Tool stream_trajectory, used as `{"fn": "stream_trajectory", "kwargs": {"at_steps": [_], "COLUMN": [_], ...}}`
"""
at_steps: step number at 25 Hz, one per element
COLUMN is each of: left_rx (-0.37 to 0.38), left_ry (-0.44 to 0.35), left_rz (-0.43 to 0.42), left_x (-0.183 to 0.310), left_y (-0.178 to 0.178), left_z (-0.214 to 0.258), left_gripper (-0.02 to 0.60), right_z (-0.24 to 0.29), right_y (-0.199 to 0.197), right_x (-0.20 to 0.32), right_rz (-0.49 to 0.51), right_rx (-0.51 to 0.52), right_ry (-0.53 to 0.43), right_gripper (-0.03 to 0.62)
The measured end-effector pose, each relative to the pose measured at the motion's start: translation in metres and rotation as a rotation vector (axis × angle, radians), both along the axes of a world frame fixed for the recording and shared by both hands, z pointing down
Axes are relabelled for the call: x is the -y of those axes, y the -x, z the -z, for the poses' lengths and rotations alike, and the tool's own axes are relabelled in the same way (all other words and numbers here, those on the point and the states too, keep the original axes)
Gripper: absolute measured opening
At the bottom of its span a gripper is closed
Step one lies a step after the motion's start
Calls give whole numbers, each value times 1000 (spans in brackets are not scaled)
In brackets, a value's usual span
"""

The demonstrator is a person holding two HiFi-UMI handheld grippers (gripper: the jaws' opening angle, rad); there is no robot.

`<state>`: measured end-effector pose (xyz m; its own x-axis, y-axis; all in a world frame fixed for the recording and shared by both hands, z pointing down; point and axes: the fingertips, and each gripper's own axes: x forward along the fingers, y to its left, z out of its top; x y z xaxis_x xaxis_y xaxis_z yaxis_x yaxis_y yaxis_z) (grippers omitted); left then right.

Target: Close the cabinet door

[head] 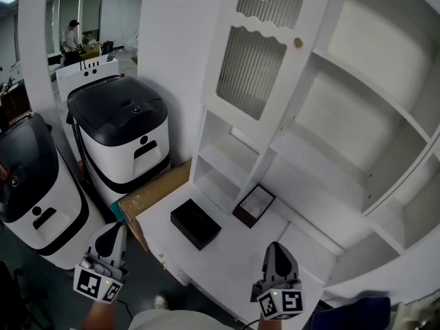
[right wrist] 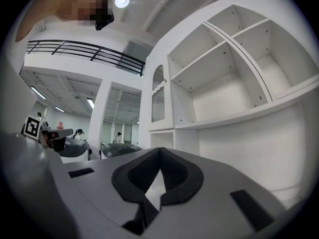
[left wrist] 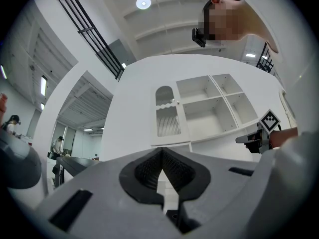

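White shelf cabinet (head: 357,150): its ribbed-glass door (head: 256,71) with a small round knob (head: 298,42), upper left bay, looks flush with the frame. Task appears complete. Left gripper (head: 113,229) and right gripper (head: 275,247): jaws together, empty, well apart from the door.

wall (head: 172,60): white | ceiling light (left wrist: 143,3): on | railing (left wrist: 85,32): black
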<state>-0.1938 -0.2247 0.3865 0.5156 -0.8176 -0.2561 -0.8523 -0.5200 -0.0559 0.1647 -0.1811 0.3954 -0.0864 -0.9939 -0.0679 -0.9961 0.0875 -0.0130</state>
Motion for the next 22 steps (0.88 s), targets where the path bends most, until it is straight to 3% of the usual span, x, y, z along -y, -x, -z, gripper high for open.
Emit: {"fn": "stream_trajectory", "kwargs": {"at_steps": [22], "left_rx": [-6], "left_ry": [-3], "left_rz": [-14], "left_x": [13], "left_y": [13], "left_z": [-1], "left_gripper": [6], "right_z": [3], "right_y": [23], "right_x": [12], "right_rz": [15], "right_rx": [2], "right_ry": [-19], "right_gripper": [-2]}}
